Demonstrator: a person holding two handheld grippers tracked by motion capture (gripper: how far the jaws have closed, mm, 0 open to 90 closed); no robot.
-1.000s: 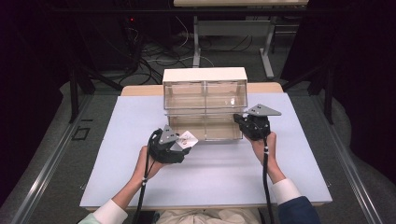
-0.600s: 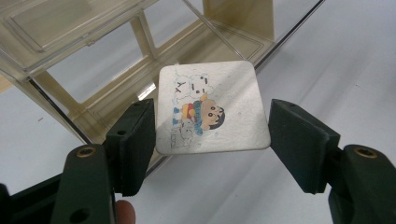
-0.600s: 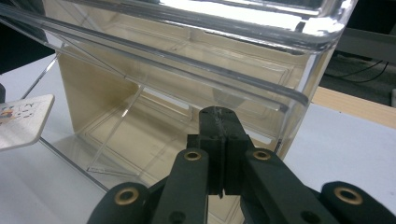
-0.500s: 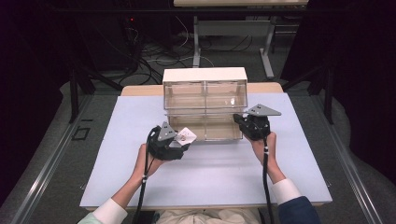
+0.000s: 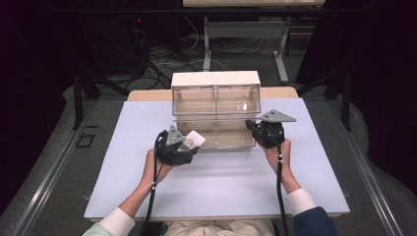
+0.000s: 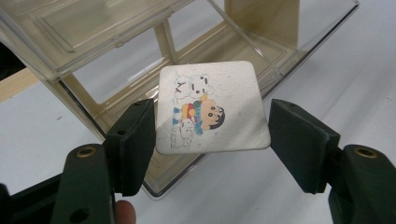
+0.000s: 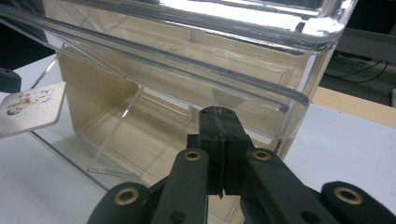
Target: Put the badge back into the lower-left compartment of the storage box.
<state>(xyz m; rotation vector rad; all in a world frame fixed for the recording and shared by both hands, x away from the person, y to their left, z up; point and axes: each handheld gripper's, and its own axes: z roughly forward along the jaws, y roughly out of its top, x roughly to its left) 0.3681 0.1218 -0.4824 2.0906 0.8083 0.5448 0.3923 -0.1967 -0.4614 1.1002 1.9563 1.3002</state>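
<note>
Cartoon-printed card (image 6: 212, 108), white and square with rounded corners, is held flat between the jaws of the left gripper (image 5: 189, 147), pinched by its two side edges, just in front of the left half of a clear plastic drawer cabinet (image 5: 216, 105). The cabinet is set at the far middle of a pale lilac sheet (image 5: 216, 182) spread over a wooden table (image 5: 147, 94), whose bare edge is seen behind the cabinet. One lower drawer (image 7: 196, 79) is seen pulled out toward the person, and the right gripper (image 7: 220, 125), jaws pressed together, is placed against its front right corner. Wide bare sheet is left on both sides of the cabinet and between the two forearms. Beyond the table a dark room is shown, with grey floor, loose cables (image 5: 162, 64) and the legs of another table (image 5: 246, 29).
</note>
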